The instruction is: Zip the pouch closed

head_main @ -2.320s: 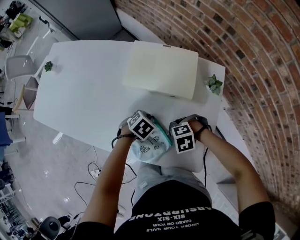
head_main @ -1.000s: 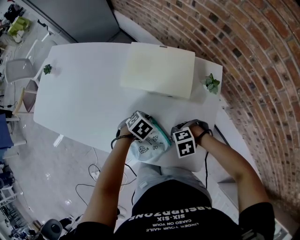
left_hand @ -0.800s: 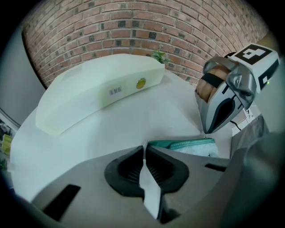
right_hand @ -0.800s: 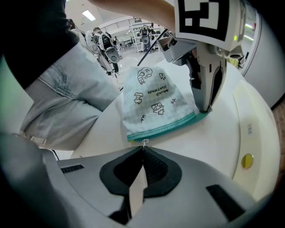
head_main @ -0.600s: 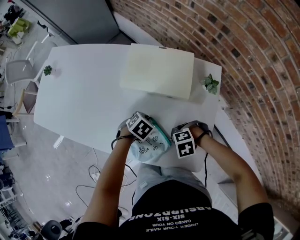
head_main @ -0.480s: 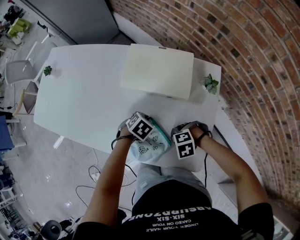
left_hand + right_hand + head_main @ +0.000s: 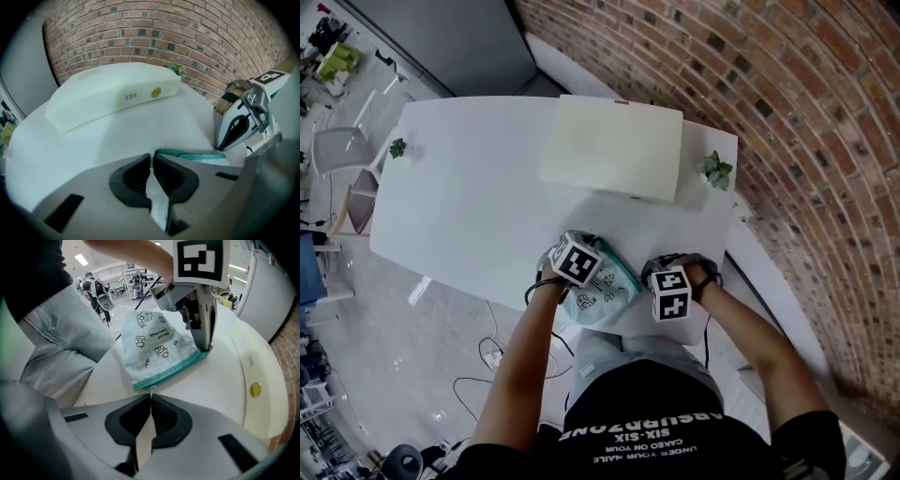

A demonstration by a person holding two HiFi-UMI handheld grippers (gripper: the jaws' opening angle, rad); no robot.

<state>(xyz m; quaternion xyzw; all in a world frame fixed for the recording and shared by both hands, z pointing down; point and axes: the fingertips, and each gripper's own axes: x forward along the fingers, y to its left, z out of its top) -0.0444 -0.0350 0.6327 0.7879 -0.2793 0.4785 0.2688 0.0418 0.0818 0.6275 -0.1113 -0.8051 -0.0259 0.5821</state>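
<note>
A pale blue pouch [image 7: 602,292] with cartoon prints and a teal zipper edge [image 7: 173,371] lies at the table's near edge, in front of the person. My left gripper [image 7: 151,159] is shut on the pouch's left end, and the teal edge [image 7: 192,154] runs off to its right. At the other end of the zipper, my right gripper [image 7: 150,397] is shut on the small metal zipper pull [image 7: 151,390]. In the head view the marker cubes of the left gripper [image 7: 575,262] and the right gripper [image 7: 670,292] hide the jaws. The zipper looks drawn along the whole visible edge.
A cream rectangular case [image 7: 614,145] lies at the far side of the white table [image 7: 478,197]. Small potted plants stand at the right corner [image 7: 717,171] and the left corner [image 7: 397,147]. A brick wall runs along the right. The person's lap is just under the near edge.
Since the earliest frame the right gripper has drawn slightly farther right from the left one along the pouch. Over the last second both grippers hold their places, only rolling a little.
</note>
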